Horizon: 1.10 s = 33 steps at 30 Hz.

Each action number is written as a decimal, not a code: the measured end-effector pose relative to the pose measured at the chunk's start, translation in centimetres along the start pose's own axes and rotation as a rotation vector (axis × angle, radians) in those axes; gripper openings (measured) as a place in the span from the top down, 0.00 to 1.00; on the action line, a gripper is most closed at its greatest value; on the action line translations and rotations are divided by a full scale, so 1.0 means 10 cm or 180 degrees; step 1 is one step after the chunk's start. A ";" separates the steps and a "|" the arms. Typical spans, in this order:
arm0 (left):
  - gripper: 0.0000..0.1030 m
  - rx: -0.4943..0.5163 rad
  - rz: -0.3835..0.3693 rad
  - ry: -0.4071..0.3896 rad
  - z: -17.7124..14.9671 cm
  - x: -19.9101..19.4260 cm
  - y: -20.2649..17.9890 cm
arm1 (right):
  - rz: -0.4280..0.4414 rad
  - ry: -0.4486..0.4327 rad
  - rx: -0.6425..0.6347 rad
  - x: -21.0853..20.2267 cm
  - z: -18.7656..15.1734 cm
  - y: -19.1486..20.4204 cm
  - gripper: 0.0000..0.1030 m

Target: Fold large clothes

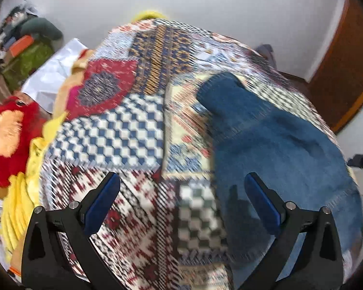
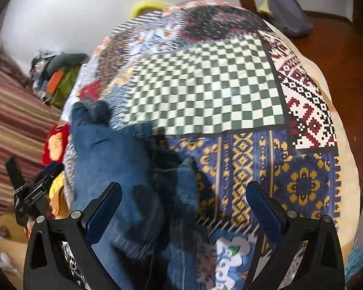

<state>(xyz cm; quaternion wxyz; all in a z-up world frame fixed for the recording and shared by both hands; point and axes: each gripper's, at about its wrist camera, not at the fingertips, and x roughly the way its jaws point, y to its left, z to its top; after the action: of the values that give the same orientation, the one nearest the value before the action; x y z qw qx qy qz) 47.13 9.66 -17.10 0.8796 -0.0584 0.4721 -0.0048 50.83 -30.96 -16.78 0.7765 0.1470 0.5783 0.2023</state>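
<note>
A pair of blue jeans lies on a patchwork bedspread, at the right of the left wrist view. My left gripper is open and empty, above the bedspread beside the jeans. In the right wrist view the jeans lie crumpled at the lower left on the bedspread. My right gripper is open and empty just above the jeans' waist end. The left gripper also shows in the right wrist view at the far left. Both views are blurred by motion.
A red and orange plush toy and yellow cloth lie at the bed's left edge. A pile of clothes and boxes stands at the back left. A brown wooden door is at the right. A grey bag lies on the brown floor.
</note>
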 end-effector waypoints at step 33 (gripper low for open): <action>0.13 -0.0391 -0.1542 0.0901 -0.50 0.71 -0.62 | 0.0683 0.0689 0.0070 1.10 -0.46 0.24 0.11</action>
<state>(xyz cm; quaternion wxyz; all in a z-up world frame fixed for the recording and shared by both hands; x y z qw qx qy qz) 47.18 2.56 -25.04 0.7730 -0.2214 0.5619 -0.1943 48.87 -23.51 -26.22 0.6820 0.1937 0.6418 0.2924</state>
